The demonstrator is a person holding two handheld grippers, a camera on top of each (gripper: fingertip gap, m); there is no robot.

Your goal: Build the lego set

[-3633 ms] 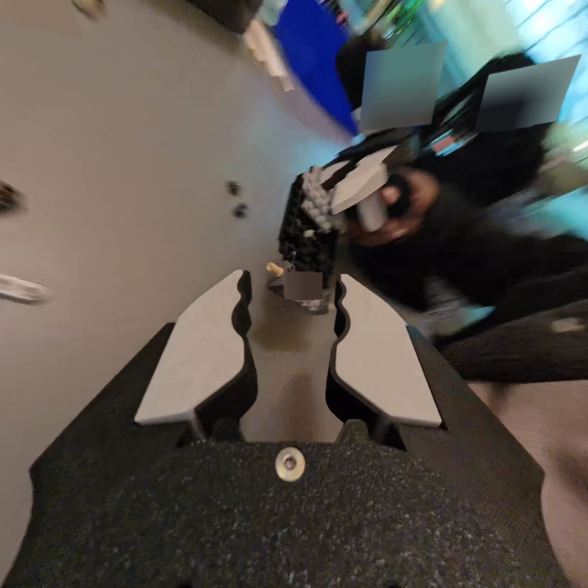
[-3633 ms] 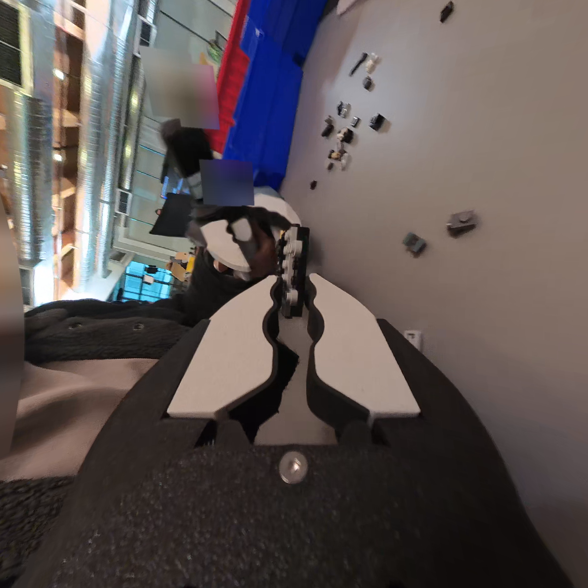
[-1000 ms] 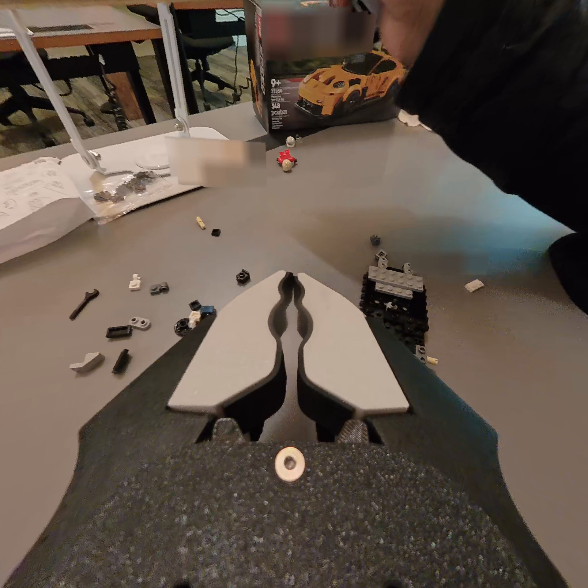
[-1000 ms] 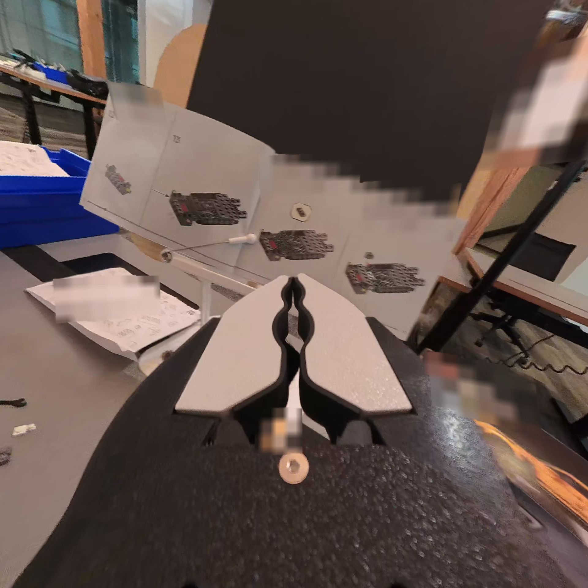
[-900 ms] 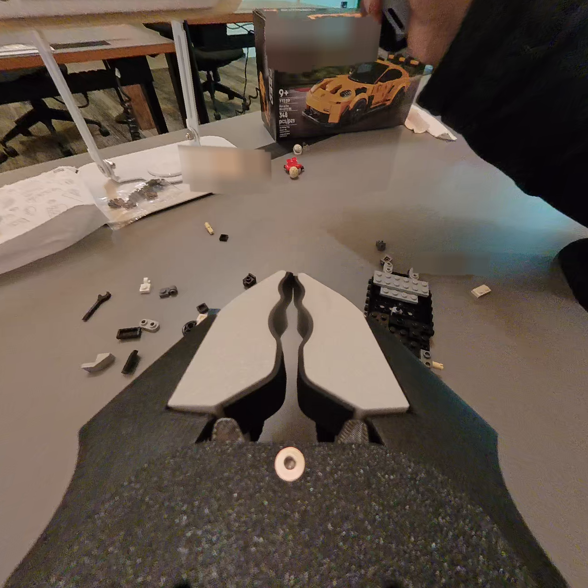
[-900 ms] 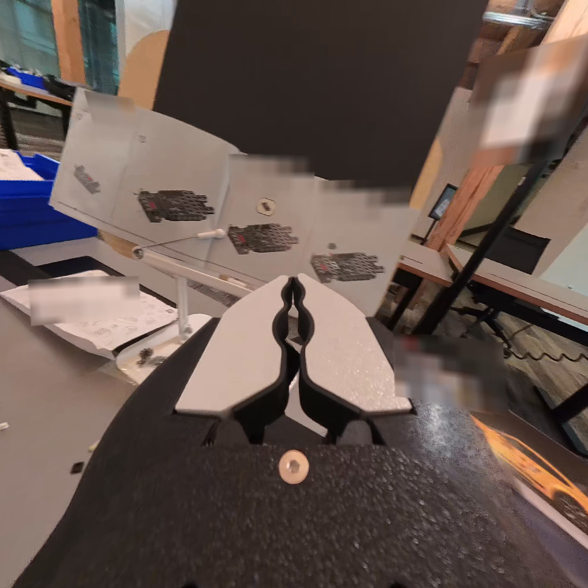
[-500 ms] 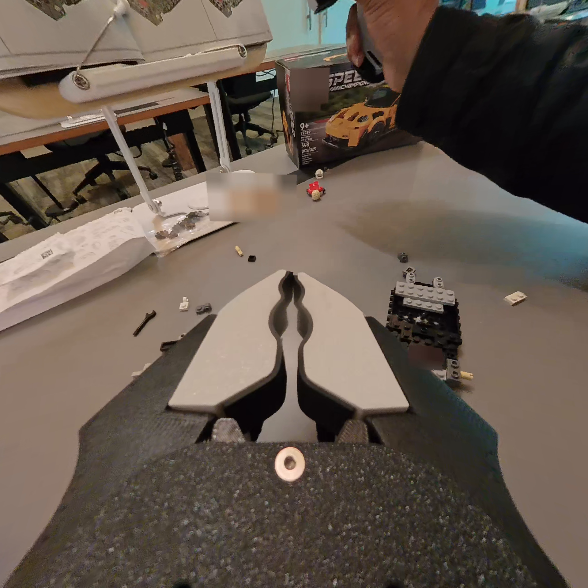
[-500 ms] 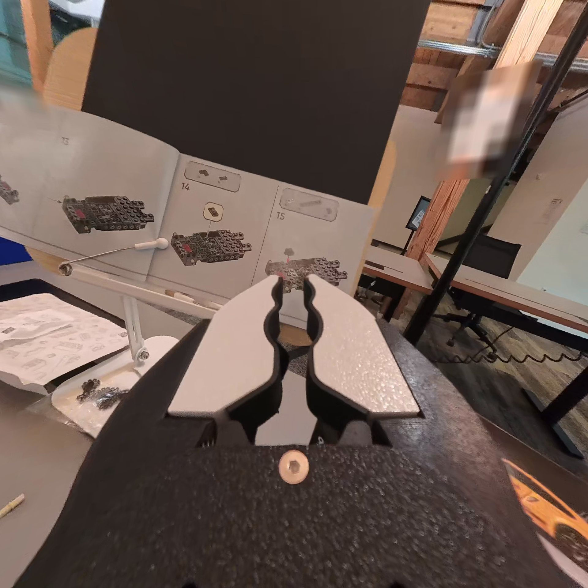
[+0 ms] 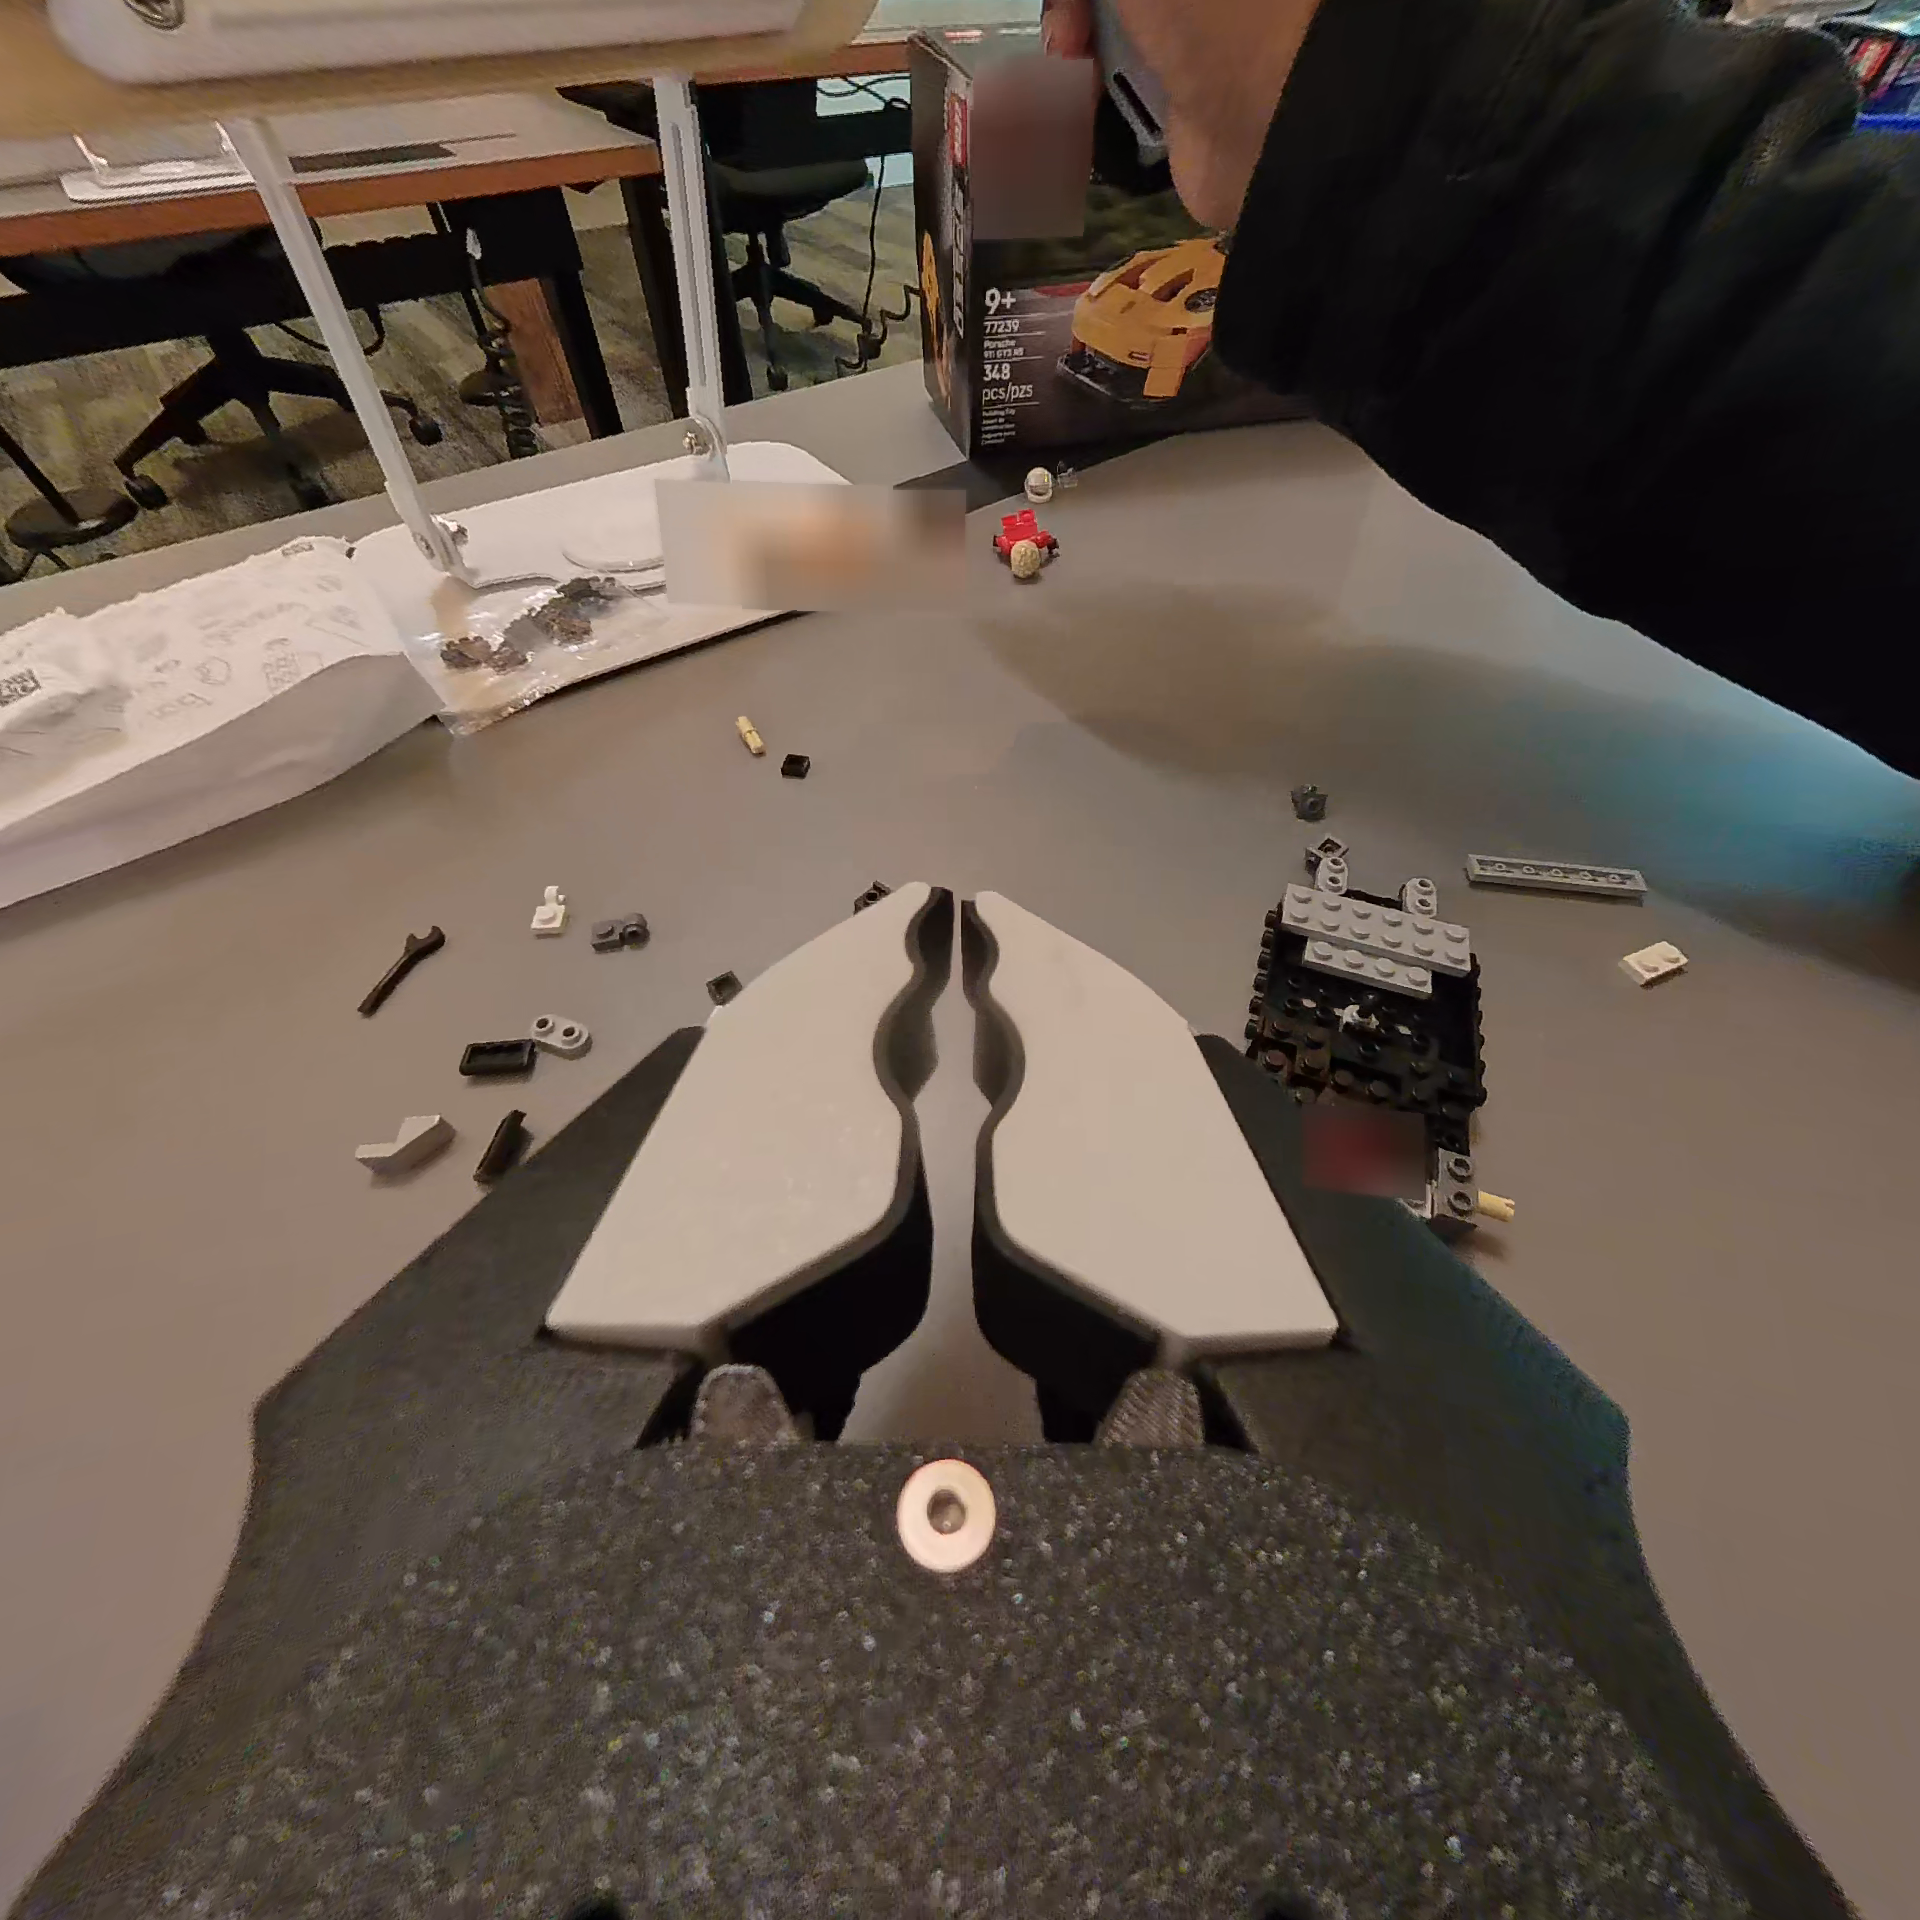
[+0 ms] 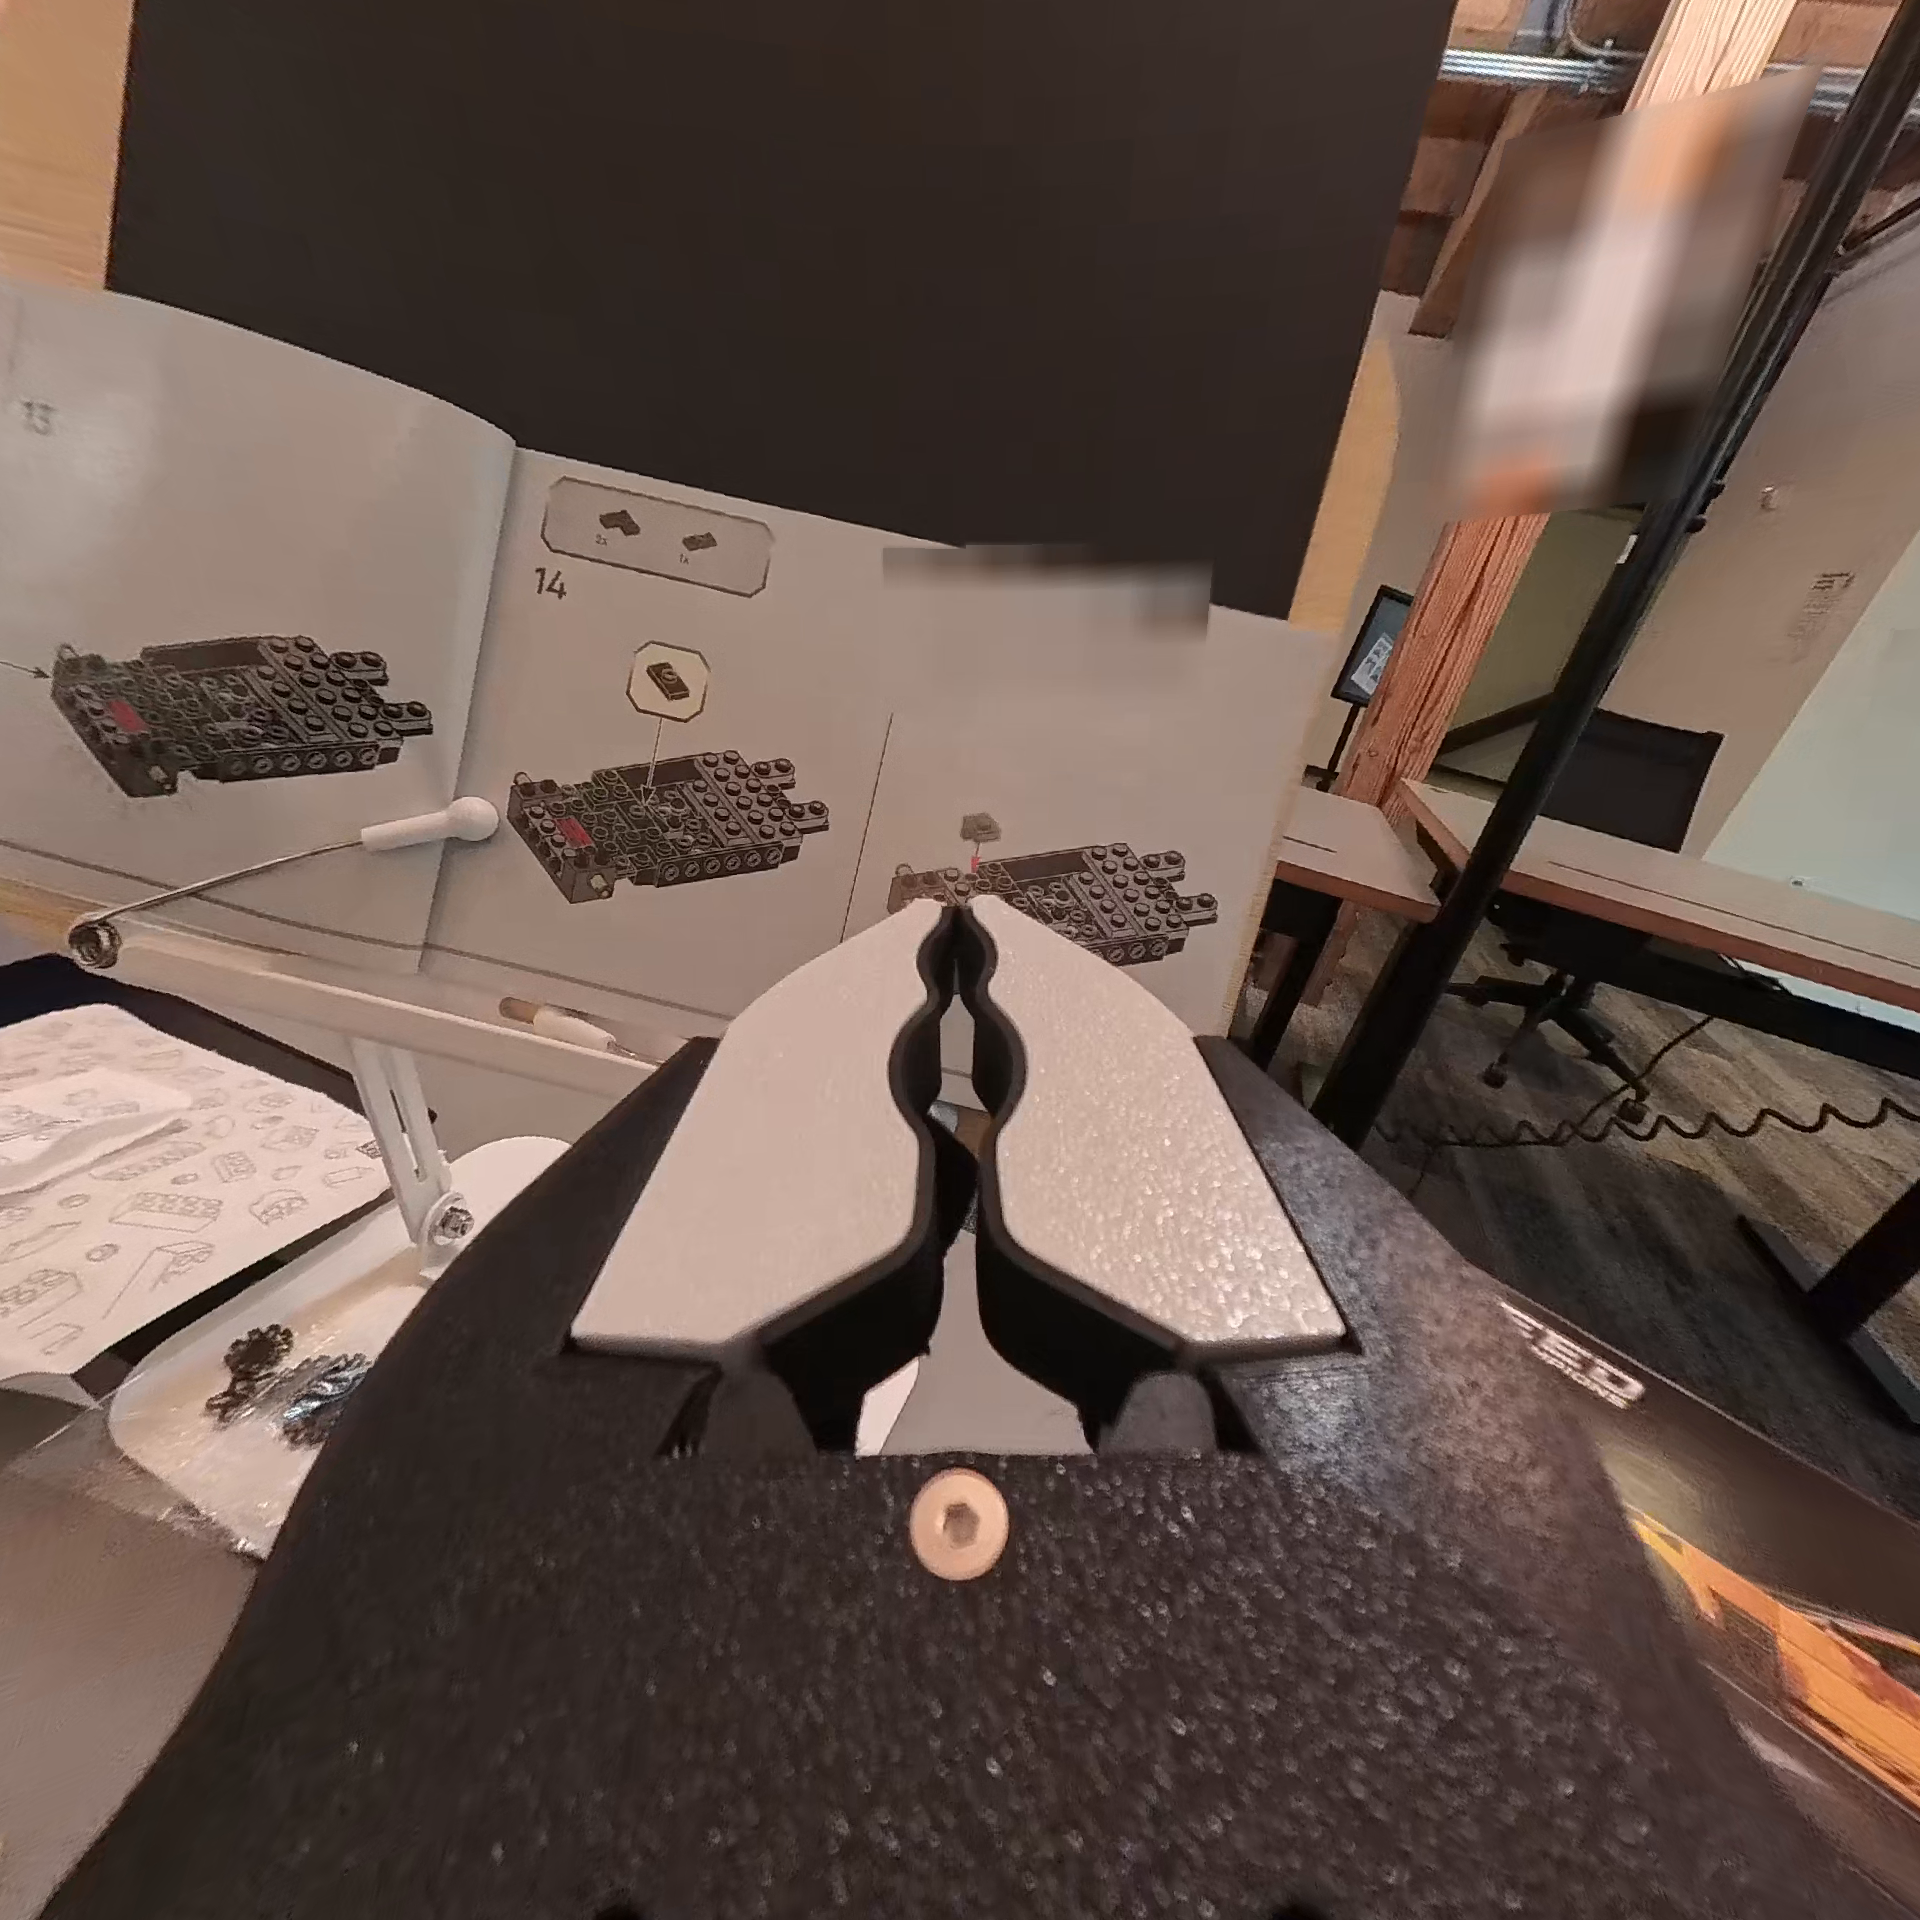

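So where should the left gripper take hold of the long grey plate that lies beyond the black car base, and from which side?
Probably across its two long edges near the middle, coming down from above. The long grey plate lies flat and thin on the table, apart from the black car base, so only its narrow width offers the left gripper a hold.

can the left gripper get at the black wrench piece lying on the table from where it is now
Probably yes. The left gripper, shut and empty, hovers over the table; the black wrench piece lies ahead to its left with bare table around it, though the fingers must open first.

Left wrist view overlooks the table (image 9: 1143,675); right faces the instruction booklet (image 10: 665,748).
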